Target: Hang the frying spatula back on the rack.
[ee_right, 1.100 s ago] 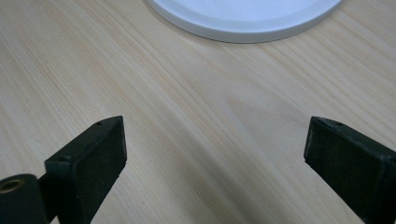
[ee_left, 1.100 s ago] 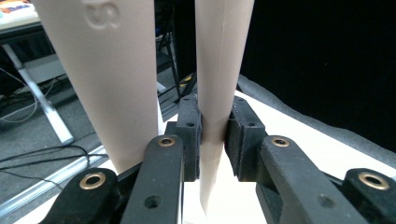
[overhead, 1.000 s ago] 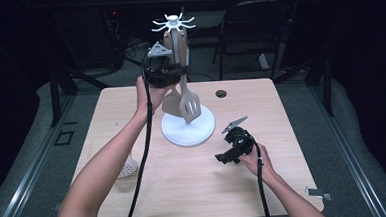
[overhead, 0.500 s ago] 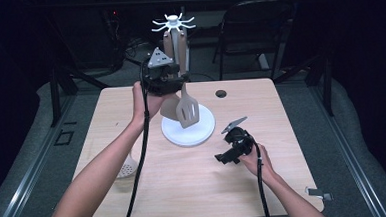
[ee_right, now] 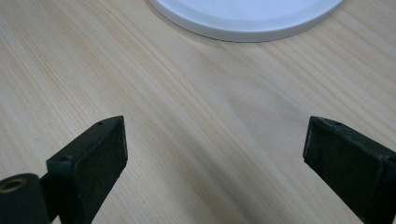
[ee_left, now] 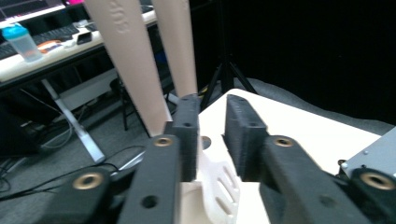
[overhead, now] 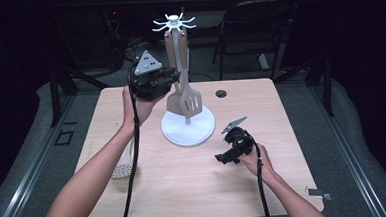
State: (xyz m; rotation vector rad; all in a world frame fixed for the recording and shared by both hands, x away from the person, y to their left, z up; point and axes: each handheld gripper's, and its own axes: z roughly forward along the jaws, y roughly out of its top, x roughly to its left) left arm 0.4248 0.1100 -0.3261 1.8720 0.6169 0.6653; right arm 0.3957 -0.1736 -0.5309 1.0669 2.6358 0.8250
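Note:
A white utensil rack stands on a round white base [overhead: 188, 130] mid-table, its hook crown [overhead: 174, 23] at the top. Two beige spatulas [overhead: 190, 101] hang from it; their handles [ee_left: 135, 60] rise just beyond my left jaw. My left gripper [overhead: 174, 79] is held up at the rack's left side. Its jaws [ee_left: 212, 105] have just been closing and stand a narrow gap apart, pressing on nothing; a slotted blade [ee_left: 219, 182] shows below them. My right gripper [overhead: 225, 157] rests low over the table, jaws wide apart [ee_right: 215, 154] with bare wood between.
A pale slotted spoon [overhead: 121, 170] lies on the table's left part, partly behind the left forearm. A dark round hole [overhead: 221, 93] sits in the tabletop behind the base. A black chair [overhead: 257, 30] stands beyond the far edge. The base's rim [ee_right: 243, 23] lies ahead of the right gripper.
The left gripper has drawn back a little from the rack, toward the person and to the left. The right hand and gripper have not moved.

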